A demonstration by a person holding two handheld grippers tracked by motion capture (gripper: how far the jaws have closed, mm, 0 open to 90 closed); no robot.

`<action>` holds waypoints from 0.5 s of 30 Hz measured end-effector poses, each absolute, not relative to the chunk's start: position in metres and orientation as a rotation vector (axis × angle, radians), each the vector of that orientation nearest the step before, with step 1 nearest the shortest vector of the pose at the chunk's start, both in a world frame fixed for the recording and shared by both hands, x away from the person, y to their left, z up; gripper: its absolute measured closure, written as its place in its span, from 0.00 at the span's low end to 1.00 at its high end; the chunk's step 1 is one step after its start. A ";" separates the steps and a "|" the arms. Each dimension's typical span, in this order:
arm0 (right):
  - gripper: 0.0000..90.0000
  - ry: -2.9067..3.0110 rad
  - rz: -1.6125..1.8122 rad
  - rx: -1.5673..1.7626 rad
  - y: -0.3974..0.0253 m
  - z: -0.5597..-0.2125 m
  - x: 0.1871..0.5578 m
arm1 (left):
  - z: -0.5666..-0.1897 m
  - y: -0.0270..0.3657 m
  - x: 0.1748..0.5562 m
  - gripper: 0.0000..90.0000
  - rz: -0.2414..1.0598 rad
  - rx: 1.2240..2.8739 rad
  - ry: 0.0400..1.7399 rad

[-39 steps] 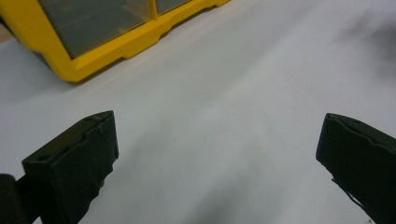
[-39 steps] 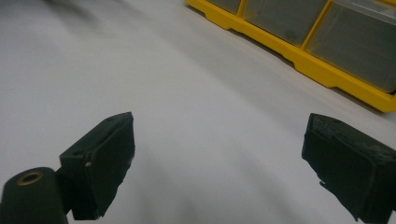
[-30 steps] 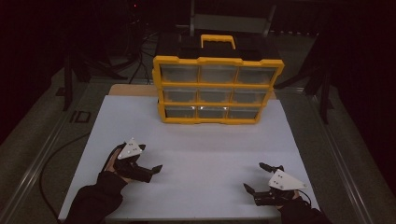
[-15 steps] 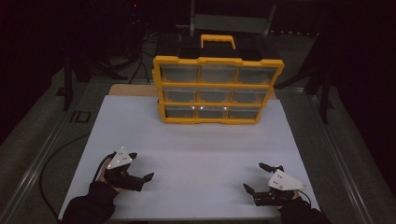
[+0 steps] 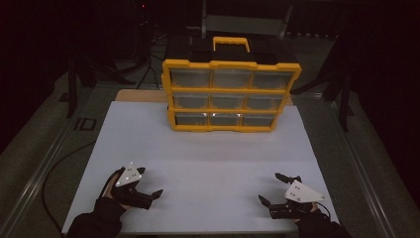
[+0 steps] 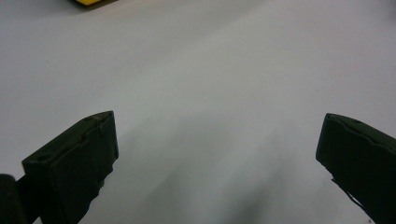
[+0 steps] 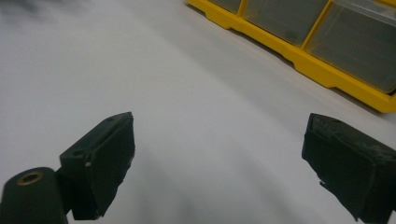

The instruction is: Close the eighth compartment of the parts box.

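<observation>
A yellow organizer box [image 5: 230,96] with three rows of clear drawers and a yellow handle stands at the back of the white tabletop [image 5: 208,158]. My left gripper [image 5: 150,182] rests low near the front left, held by a gloved hand, jaws wide apart with nothing between them. My right gripper [image 5: 270,187] sits near the front right, also open and empty. In the left gripper view the left gripper [image 6: 215,140] spans bare white surface, with a yellow corner of the box [image 6: 88,2] at the top. In the right gripper view the right gripper [image 7: 219,144] faces the box's bottom drawers [image 7: 299,51].
The white top ends close in front of both hands. A cable [image 5: 59,163] runs along the dark floor at the left, and black stands [image 5: 74,84] and a chair [image 5: 242,22] stand behind the table. Bare white surface lies between the grippers and the box.
My left gripper has drawn back toward the front edge and slightly left. The right gripper and the box have stayed put.
</observation>
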State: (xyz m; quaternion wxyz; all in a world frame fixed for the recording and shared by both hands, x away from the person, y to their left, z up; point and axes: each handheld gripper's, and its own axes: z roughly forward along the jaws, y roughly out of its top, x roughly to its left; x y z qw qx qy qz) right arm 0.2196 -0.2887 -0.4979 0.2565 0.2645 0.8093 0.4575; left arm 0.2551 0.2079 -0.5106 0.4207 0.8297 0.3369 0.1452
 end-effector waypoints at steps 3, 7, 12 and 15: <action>0.10 2.195 1.244 0.713 -0.289 -0.498 0.219 | -0.512 0.208 0.254 0.00 0.383 2.075 0.856; 0.10 2.192 1.245 0.717 -0.289 -0.497 0.219 | -0.514 0.209 0.254 0.00 0.395 2.059 0.862; 0.10 2.195 1.242 0.714 -0.289 -0.497 0.218 | -0.514 0.211 0.255 0.00 0.409 2.037 0.886; 0.11 2.195 1.241 0.715 -0.288 -0.497 0.218 | -0.514 0.212 0.255 0.00 0.413 2.029 0.890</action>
